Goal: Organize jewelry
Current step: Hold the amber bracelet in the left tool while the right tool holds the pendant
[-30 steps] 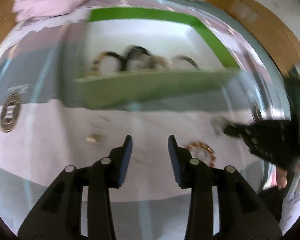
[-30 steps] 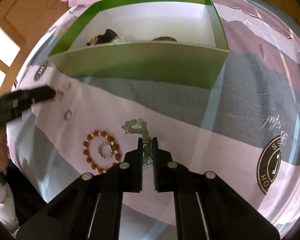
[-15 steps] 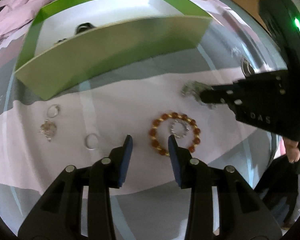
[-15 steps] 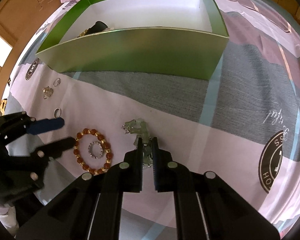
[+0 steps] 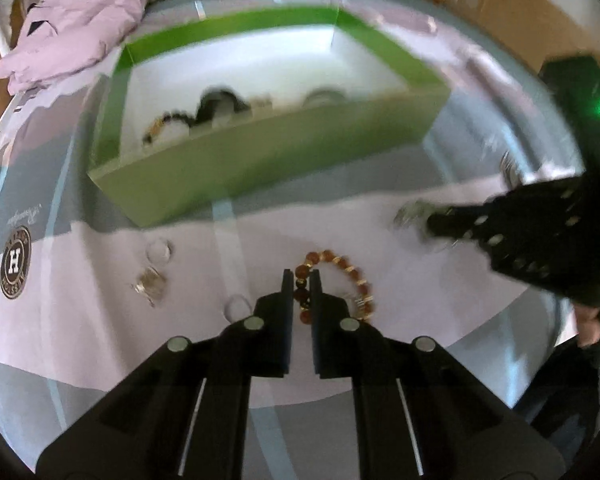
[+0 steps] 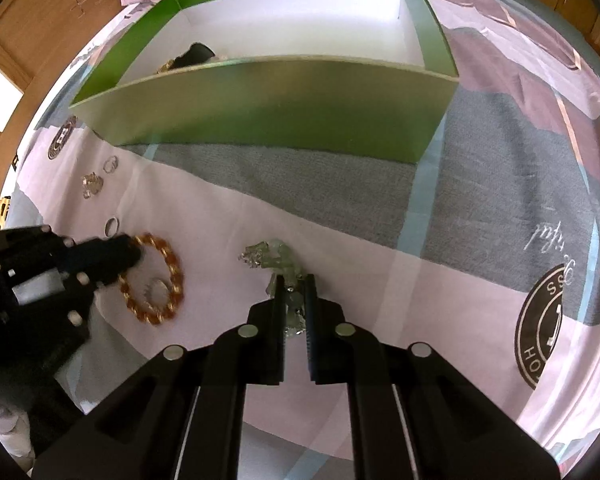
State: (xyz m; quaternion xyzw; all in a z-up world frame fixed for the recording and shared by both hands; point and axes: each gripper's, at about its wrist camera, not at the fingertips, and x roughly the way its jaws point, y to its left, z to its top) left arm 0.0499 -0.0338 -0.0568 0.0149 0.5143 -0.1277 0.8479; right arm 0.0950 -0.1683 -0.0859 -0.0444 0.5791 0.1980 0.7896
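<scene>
Left hand-held gripper (image 5: pixel 301 280) has just closed, pinching the amber bead bracelet (image 5: pixel 336 276) on the bed, at six o'clock from the green box (image 5: pixel 260 156). Right hand-held gripper (image 6: pixel 294 284) pinches the pale green trinket (image 6: pixel 274 258). Both seem ready for boxing.

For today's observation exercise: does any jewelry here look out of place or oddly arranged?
Several pieces lie loose on the bedspread outside the green box: two rings, a small silver charm, and a sparkly ring sitting inside the amber bead bracelet, which the left gripper pinches. The right gripper grips a pale green piece.
</scene>
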